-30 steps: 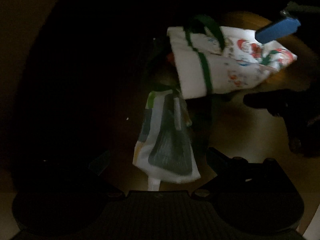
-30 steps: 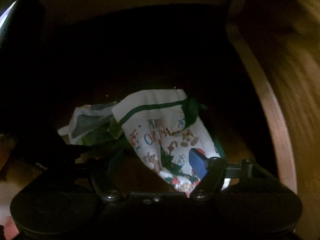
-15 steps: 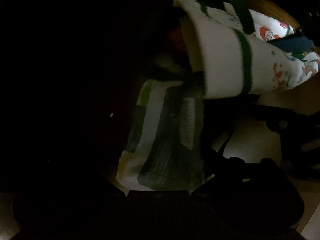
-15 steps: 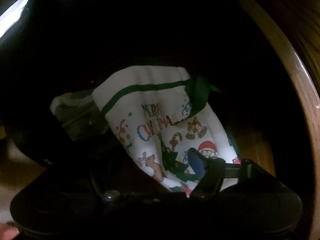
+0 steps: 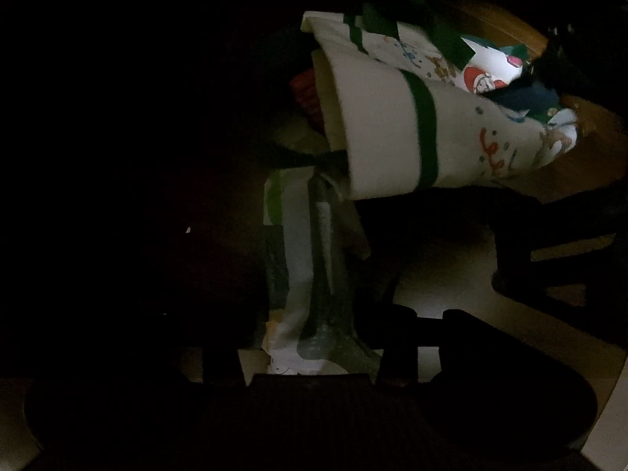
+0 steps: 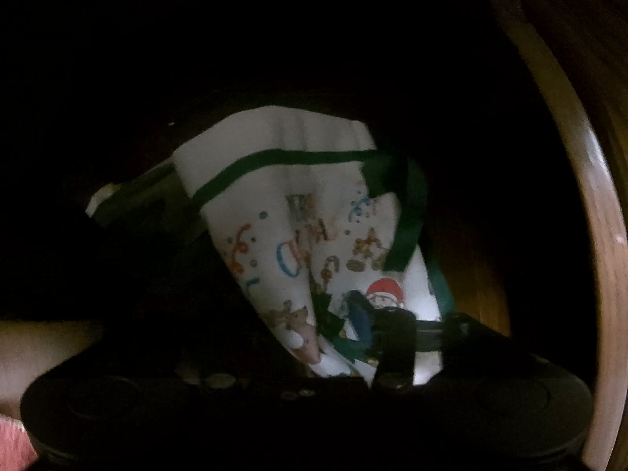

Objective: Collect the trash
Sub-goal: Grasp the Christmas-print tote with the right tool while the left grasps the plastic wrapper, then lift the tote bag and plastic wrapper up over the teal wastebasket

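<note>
The left gripper (image 5: 314, 337) is closing on a wrapper (image 5: 306, 267) beside the Christmas bag (image 5: 392, 137), apparently pinching it; the right gripper (image 6: 337, 322) is clenching the bag; bagging is remaining.

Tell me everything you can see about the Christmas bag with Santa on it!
The Christmas bag looks like soft white cloth or paper, with a dark green band near its top and green handles. Santa, a reindeer, candy canes and colourful lettering are printed on it. It lies slumped on its side on a wooden surface, crumpled, its open mouth towards a flat wrapper beside it. Something red shows inside the mouth. The right gripper has its bottom end between its fingers.
</note>
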The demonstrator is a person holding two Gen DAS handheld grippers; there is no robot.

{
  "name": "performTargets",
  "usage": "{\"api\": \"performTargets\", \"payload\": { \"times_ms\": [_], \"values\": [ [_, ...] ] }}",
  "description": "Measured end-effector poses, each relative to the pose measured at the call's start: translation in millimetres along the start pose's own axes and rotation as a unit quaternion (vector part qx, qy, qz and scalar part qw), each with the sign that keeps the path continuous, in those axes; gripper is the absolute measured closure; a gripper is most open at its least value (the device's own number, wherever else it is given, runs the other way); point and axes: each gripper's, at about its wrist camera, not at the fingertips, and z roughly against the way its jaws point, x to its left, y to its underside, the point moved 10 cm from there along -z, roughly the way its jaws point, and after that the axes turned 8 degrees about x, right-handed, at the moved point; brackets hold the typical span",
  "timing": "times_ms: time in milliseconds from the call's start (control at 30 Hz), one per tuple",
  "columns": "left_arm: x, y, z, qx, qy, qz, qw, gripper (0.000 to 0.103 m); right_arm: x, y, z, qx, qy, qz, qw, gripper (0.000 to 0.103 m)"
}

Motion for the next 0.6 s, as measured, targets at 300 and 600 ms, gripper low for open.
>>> {"api": "performTargets", "payload": {
  "times_ms": [300,600],
  "values": [
    [6,7,-8,-0.006,-0.006,-0.009,0.9999,0.067,-11,9,-20,0.03,-0.003,0.027,0.999,0.034],
    [13,2,-10,-0.006,-0.01,-0.009,0.9999,0.072,-40,9,-4,-0.003,-0.02,-0.088,0.996,0.069]
  ]
}}
